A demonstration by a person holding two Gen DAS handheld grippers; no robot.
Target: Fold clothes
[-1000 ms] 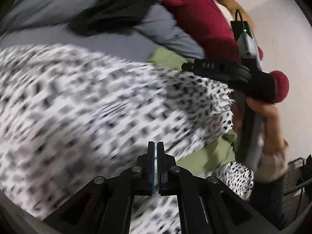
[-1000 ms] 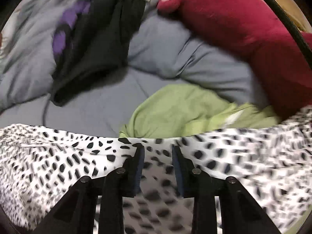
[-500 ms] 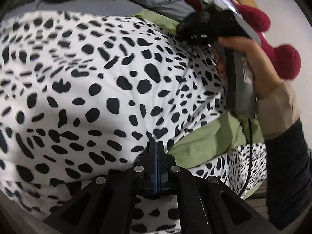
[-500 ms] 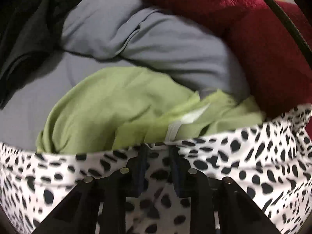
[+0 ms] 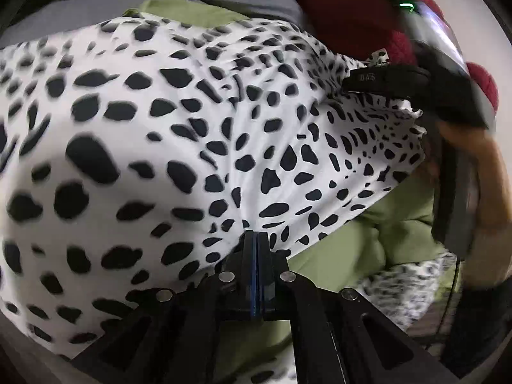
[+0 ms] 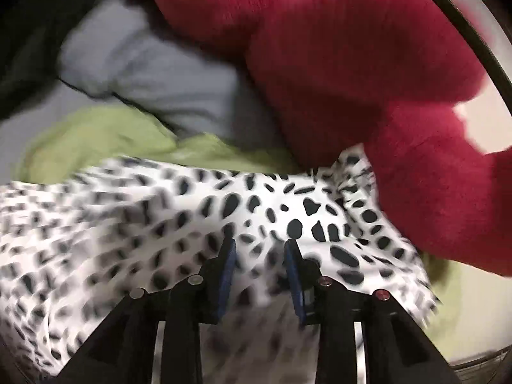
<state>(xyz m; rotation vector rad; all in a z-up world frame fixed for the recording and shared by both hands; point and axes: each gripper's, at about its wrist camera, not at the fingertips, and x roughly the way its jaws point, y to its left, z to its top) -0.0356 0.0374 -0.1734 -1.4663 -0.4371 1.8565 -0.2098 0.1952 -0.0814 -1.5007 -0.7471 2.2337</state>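
left gripper (image 5: 258, 240): jaws pinching spotted cloth (image 5: 192, 134) edge, keeping it taut | right gripper (image 6: 260, 249): jaws spread over cloth | green garment (image 5: 368, 240) underneath

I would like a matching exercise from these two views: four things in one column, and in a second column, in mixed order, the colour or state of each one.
Things:
1. left gripper
2. right gripper
3. spotted garment
4. plush item

Colour or state:
A. dark red
B. fingers apart, fabric below them
C. white with black spots
D. fingers pressed together at the fabric's edge

Pairs: 1-D, 2-B, 3-C, 4-A
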